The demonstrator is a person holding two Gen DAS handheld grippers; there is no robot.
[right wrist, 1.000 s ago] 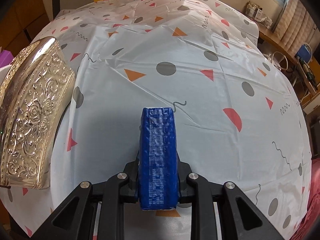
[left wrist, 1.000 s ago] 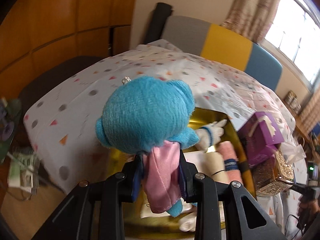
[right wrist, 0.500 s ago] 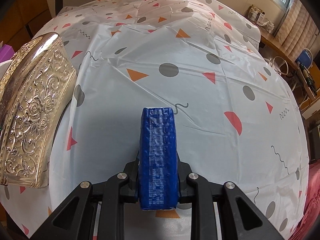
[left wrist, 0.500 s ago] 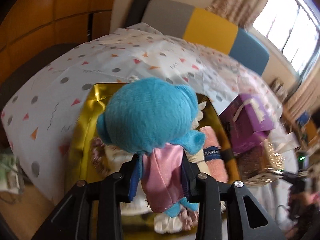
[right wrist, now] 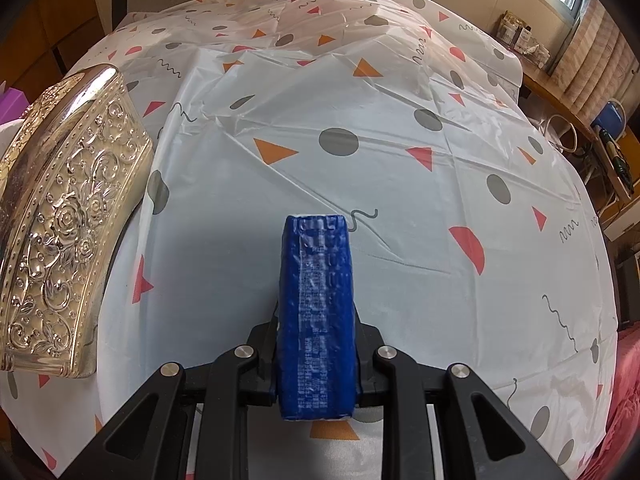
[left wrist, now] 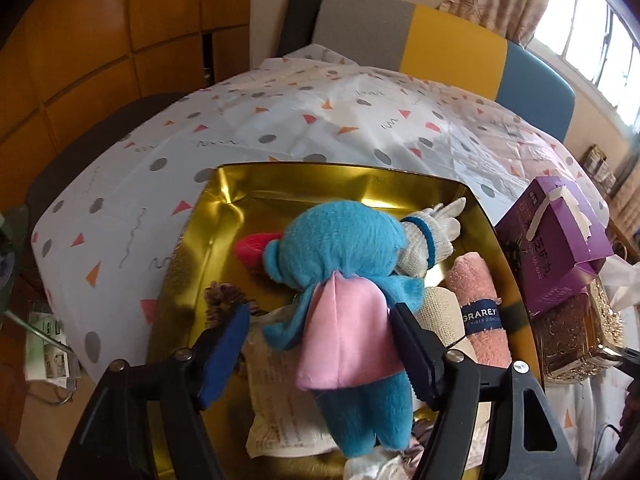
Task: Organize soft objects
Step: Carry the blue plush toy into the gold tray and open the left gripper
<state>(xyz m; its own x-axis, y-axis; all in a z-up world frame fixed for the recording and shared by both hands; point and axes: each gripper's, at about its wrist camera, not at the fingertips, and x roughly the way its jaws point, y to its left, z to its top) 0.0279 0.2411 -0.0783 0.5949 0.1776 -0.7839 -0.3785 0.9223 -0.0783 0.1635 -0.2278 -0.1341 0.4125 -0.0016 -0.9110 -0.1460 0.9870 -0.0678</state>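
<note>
Patterned tablecloth (right wrist: 360, 184); "GRAREY" pink towel (left wrist: 478, 300) in gold box (left wrist: 188, 264); left tool (left wrist: 320, 344) just released; right tool (right wrist: 316, 364) clenches blue packet (right wrist: 316, 312)

The blue plush (left wrist: 352, 292) hides much of the gold tray (left wrist: 280, 184).

Wood-panelled wall (left wrist: 100, 40) – bright window (left wrist: 592, 20) behind a grey-yellow-blue chair (left wrist: 452, 46).

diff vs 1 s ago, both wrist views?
The left gripper has moved over the gold tray and its jaws have just been opening: they now stand clear of the blue plush toy, which they clamped before; it lies between them on the tray's soft items. Unchanged: the right gripper stays shut on the blue packet over the tablecloth.
</note>
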